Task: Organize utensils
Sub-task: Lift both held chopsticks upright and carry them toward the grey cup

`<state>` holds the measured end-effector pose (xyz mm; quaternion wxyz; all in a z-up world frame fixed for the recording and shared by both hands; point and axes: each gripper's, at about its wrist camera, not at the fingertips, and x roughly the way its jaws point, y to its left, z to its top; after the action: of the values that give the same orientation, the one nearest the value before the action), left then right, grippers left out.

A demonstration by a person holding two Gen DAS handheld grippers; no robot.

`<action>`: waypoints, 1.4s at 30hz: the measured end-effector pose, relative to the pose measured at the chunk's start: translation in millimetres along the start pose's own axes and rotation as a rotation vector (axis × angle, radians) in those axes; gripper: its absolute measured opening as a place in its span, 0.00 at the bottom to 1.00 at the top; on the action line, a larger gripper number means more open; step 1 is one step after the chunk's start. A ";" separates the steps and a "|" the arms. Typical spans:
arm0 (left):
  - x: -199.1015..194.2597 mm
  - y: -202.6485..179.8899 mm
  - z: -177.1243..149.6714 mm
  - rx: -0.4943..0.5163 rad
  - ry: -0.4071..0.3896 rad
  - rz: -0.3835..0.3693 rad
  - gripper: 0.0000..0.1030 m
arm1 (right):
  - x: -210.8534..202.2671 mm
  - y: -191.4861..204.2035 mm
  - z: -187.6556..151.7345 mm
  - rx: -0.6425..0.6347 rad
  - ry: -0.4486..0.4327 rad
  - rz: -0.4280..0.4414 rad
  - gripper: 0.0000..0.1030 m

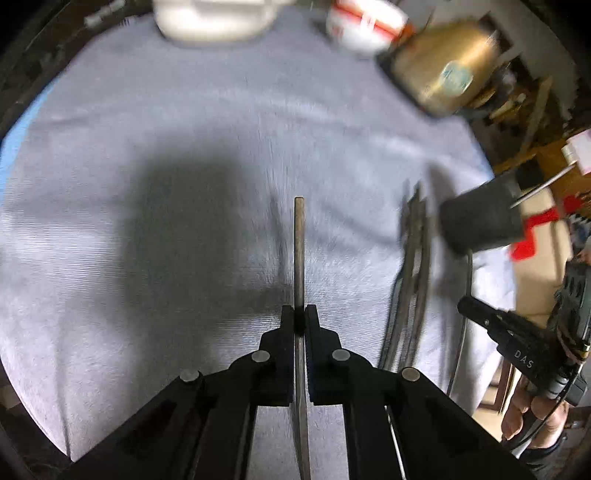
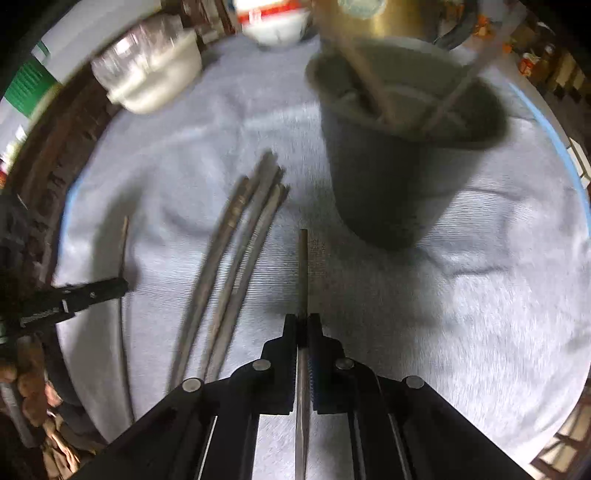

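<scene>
My left gripper (image 1: 300, 318) is shut on a thin grey chopstick (image 1: 299, 251) that sticks out ahead of its jaws above the grey cloth (image 1: 147, 110). My right gripper (image 2: 303, 322) is likewise shut on a chopstick (image 2: 303, 269). Several more chopsticks (image 2: 236, 258) lie in a bundle on the cloth between the two grippers, seen also in the left view as a bundle (image 1: 413, 277). A dark grey utensil cup (image 2: 399, 166) stands ahead and right of the right gripper, with a few sticks leaning inside it. The left gripper (image 2: 114, 286) shows at the left edge of the right wrist view.
A white lidded container (image 2: 151, 81), a red-and-white bowl (image 2: 273, 22) and a brass pot (image 1: 450, 62) stand along the far edge of the cloth. A hand (image 1: 532, 417) holds the right gripper handle. Clutter lies beyond the table's right side.
</scene>
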<state>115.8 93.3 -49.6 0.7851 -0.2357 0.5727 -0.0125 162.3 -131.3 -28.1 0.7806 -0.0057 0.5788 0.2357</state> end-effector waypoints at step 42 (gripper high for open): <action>-135.3 -8.9 -139.4 0.107 -0.861 0.077 0.06 | -158.6 20.4 -138.6 -0.014 -0.877 -0.186 0.06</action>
<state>-54.7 75.0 42.2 0.9633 -0.1568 0.2002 0.0863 -5.0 -209.5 75.3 0.9700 0.0375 0.1887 0.1484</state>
